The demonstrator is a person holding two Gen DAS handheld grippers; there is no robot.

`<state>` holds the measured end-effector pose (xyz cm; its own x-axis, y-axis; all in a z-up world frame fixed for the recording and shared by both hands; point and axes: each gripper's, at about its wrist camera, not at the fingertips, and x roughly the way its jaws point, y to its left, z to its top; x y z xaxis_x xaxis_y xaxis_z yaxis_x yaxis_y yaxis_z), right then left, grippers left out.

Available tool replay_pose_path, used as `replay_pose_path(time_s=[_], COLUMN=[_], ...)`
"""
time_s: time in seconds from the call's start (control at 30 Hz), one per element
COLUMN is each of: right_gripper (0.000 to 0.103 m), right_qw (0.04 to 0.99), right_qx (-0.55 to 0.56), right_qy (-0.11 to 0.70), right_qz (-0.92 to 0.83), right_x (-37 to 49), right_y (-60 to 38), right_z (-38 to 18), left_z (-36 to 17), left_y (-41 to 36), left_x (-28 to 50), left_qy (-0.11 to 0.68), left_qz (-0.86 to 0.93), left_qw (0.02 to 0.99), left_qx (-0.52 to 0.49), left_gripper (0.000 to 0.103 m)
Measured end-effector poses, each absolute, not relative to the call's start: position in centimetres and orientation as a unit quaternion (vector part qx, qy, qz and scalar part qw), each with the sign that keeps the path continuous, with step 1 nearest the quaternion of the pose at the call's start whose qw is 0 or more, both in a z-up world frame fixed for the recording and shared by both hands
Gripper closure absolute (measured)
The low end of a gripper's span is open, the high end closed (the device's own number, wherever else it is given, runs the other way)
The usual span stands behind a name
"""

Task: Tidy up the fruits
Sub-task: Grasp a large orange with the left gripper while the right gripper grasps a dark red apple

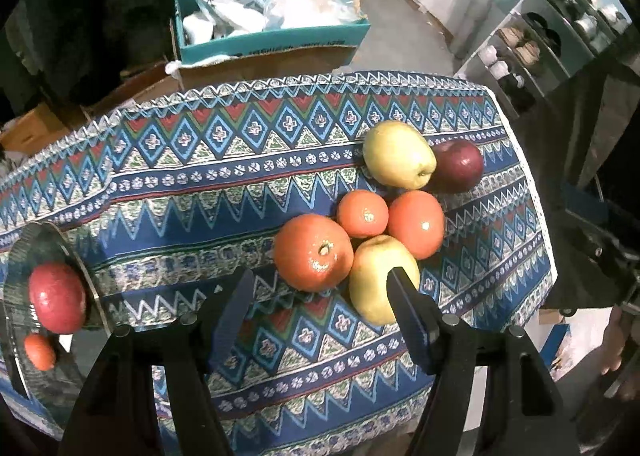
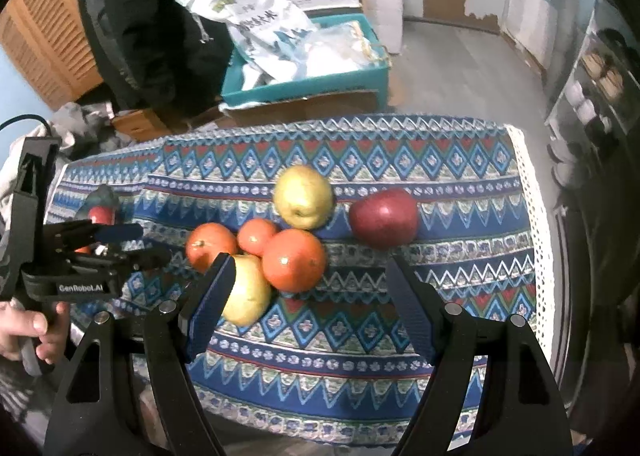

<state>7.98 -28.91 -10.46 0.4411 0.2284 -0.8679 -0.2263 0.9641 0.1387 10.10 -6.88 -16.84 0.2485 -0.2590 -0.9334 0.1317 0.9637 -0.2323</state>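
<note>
A: Starting nearest, how did the two grippers stand?

B: Both were released, jaws spread wide and holding nothing. The left gripper (image 1: 320, 304) hovered over the near edge of the counter (image 1: 192, 212), which was draped in a blue patterned cloth. The right gripper (image 2: 308, 292) hung beside it, further right.

A: And the fruit nearest them?

B: A near yellow-green round apple (image 1: 370, 276) lay just beyond the left gripper's right finger, partly hidden by it. In the right wrist view the same apple sat behind that gripper's left finger. So it lay ahead and between the two; I judged the left gripper slightly nearer. Its stem end faced away, towards the far side.

A: What lay past it?

B: Touching it were a large orange (image 1: 312, 252) on the left, a small orange (image 1: 362, 213) and a third, smooth orange fruit (image 1: 416, 223). Further still lay a far yellow-green apple (image 1: 398, 154), and a dark red apple (image 1: 460, 164) to its right. In the right wrist view those two stood apart.

A: Any fruit already sorted?

B: At the near left a clear glass dish (image 1: 60, 248) held a red apple (image 1: 58, 296) and a small orange fruit (image 1: 39, 352).
</note>
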Motion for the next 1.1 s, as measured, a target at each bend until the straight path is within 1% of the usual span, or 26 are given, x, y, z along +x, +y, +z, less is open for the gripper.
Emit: replay_pose_path(time_s=[0.2,0.5,0.8,0.93,0.97,1.0,1.1], right_gripper=[0.025,0.025,0.025,0.021,0.020,0.020,0.020], right_qw=[0.838,0.832,0.826,0.826,0.826,0.826,0.824], right_qx=[0.012,0.015,0.019,0.019,0.019,0.019,0.020], right_qy=[0.533,0.544,0.553,0.554,0.554,0.554,0.557], right_qz=[0.114,0.106,0.104,0.104,0.104,0.103,0.101], right_x=[8.9,9.1,9.5,9.7,9.8,9.9,10.3], right_y=[-30.7,-31.7,-32.3,-32.4,-32.4,-32.4,-32.5], right_z=[-12.6,-13.8,-14.8,-15.0,-15.1,-15.1,-15.4], left_z=[-19.2,-22.2,-24.5,-25.2,-25.4,-25.5,-25.5], left_y=[-7.4,-8.0,-8.2,-8.2,-8.0,-8.0,-8.0], left_x=[11.7,13.6,14.3,14.3,14.3,14.4,14.2], left_qy=[0.619,0.643,0.655,0.656,0.658,0.659,0.655], left_qz=[-0.119,-0.110,-0.093,-0.095,-0.098,-0.101,-0.106], left_qw=[0.773,0.752,0.745,0.743,0.740,0.738,0.741], left_qx=[-0.069,-0.099,-0.086,-0.092,-0.098,-0.104,-0.104], left_gripper=[0.032,0.032,0.033,0.033,0.034,0.037,0.037])
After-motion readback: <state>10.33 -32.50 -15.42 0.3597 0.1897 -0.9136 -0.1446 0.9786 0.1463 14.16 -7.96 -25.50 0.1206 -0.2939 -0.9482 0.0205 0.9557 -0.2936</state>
